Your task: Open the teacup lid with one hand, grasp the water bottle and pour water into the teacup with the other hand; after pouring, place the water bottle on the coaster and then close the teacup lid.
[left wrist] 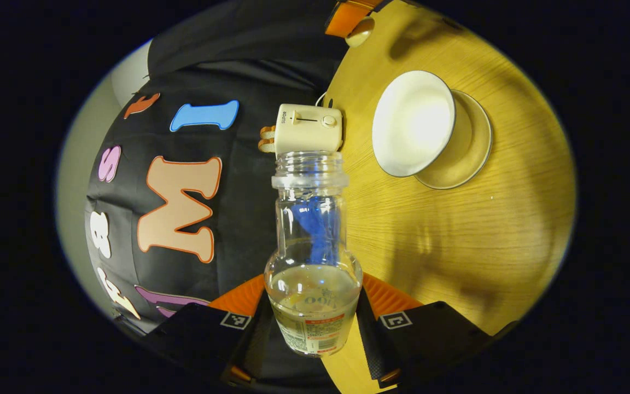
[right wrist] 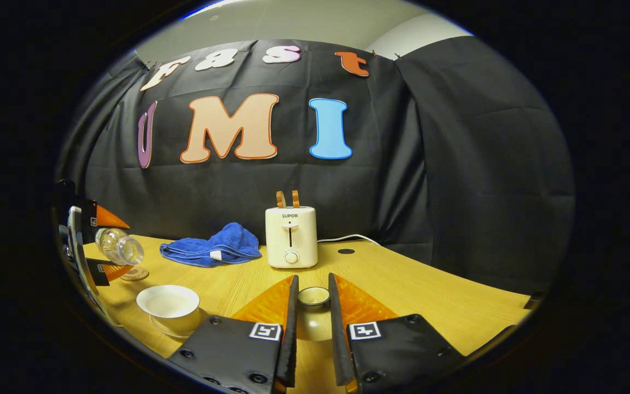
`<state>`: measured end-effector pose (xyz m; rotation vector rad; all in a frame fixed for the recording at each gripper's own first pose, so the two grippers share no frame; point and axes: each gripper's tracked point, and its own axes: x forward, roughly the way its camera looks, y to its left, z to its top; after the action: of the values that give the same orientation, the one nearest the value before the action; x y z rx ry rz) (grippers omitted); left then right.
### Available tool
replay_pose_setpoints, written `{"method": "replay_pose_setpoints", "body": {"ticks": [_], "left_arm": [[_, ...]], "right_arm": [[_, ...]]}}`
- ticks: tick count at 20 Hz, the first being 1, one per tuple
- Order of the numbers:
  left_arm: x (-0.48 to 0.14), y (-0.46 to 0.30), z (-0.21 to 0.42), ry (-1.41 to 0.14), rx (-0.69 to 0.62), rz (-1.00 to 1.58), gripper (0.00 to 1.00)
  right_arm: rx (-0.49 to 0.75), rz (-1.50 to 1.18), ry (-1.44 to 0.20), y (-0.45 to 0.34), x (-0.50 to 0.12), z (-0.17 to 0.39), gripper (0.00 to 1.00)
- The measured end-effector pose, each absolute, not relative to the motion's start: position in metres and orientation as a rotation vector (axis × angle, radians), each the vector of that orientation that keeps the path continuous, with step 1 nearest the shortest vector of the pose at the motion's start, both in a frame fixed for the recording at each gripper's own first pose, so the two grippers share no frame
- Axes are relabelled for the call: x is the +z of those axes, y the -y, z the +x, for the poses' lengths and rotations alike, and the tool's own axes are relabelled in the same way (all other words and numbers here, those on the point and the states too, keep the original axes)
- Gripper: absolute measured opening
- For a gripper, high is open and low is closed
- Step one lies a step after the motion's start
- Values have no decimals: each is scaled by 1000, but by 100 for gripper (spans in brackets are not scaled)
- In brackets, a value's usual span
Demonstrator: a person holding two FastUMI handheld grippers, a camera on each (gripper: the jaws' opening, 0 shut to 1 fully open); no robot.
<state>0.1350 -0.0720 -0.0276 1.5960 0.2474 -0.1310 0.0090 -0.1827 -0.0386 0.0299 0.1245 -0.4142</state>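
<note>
A clear, uncapped water bottle with some water in its base sits between the fingers of my left gripper, which is shut on it. Seen in the right gripper view, this bottle lies tilted near horizontal, its mouth pointing right, above and left of the teacup. The white teacup stands open on its saucer, also seen at the lower left as teacup. My right gripper is shut on the teacup lid, held above the table. A round coaster lies under the bottle.
A cream toaster with two slices of toast stands at the back of the wooden table, its cord running right. A blue towel lies crumpled left of it. The black cloth wall closes the back.
</note>
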Motion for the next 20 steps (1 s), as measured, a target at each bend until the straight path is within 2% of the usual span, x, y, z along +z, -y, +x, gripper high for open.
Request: {"method": "replay_pose_setpoints", "body": {"ticks": [20], "left_arm": [[-13,81,138,-235,-146,1831,70]], "right_arm": [[-411,32,-126,183,-39,10,31]]}}
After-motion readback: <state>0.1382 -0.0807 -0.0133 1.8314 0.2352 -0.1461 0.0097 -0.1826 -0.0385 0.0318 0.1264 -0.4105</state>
